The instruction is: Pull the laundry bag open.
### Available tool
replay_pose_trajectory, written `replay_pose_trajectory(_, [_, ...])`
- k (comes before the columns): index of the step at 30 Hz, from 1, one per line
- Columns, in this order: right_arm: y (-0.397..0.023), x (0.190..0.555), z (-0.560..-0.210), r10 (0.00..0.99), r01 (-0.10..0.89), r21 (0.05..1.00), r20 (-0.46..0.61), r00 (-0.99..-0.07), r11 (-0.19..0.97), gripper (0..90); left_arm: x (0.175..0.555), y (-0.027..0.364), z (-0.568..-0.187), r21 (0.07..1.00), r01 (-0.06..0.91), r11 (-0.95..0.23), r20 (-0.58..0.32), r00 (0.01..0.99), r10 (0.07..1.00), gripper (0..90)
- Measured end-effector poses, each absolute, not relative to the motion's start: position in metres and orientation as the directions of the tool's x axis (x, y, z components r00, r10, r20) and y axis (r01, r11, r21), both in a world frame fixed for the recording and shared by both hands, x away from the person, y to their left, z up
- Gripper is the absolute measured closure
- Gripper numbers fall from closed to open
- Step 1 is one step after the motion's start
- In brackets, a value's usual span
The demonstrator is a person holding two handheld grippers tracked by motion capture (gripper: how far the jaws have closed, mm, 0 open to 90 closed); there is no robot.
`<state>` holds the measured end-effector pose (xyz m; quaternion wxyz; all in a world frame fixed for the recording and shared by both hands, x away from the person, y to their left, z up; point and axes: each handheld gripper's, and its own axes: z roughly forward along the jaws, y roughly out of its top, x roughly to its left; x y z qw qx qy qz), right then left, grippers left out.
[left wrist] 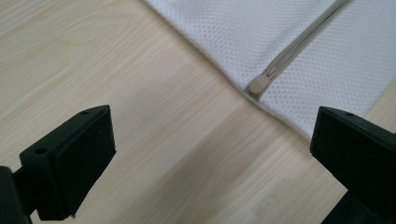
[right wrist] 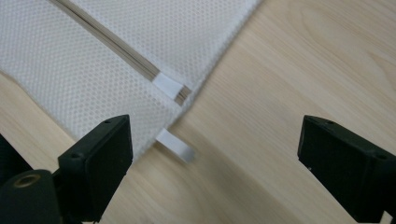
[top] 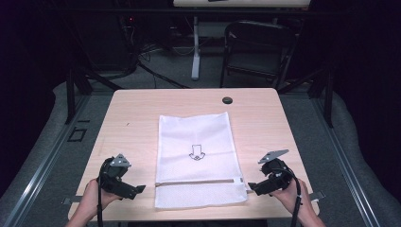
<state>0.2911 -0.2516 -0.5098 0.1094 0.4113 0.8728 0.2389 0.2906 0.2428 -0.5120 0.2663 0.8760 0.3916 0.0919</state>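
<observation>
While both pairs of jaws stand wide apart with nothing between them, the mesh bag [top: 198, 158] lies flat on the table [top: 132, 109], untouched.

In the left gripper view the two black jaws frame bare wood, and the bag's edge runs just beyond them at the upper right, where the end of the zip [left wrist: 261, 84] meets the seam. In the right gripper view the jaws frame bare wood too; the bag's corner lies beside the jaw at the left of that view, a small white tab [right wrist: 175, 145] sticks out from the bag's edge onto the table, and a white patch [right wrist: 166, 85] covers the end of the zip just above it.

From the high view, the left gripper [top: 137, 190] sits off the bag's near left corner, pointing in towards it, held by a hand [top: 90, 201] at the table's near edge. The right gripper [top: 254, 187] sits off the near right corner, also pointing inward, close to the bag's edge near the zip, with its hand [top: 295, 196] behind it. Each gripper is just beside the bag, apart from it.

The bag is white, longer than wide, in the middle of the table. An arrow mark [top: 196, 152] is printed at its centre, and the zip crosses it near the end closest to the person. A dark round cap [top: 227, 100] sits in the tabletop beyond the far right corner of the bag. Beyond the table stands a dark chair [top: 257, 47].
</observation>
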Motion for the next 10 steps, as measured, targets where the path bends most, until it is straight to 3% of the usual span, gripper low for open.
replay_pose_trajectory(6, [-0.270,0.285,-0.511,0.811,0.707,0.506,0.023,-0.585,0.495,0.0,0.289,0.250,-0.509,0.526,0.648,-0.551,-0.014,0.654,0.756,0.0])
replay_pose_trajectory(10, [-0.270,0.287,-0.514,0.815,0.712,0.497,0.015,-0.579,0.496,0.0,0.292,0.253,-0.512,0.527,0.656,-0.541,-0.020,0.646,0.763,0.0])
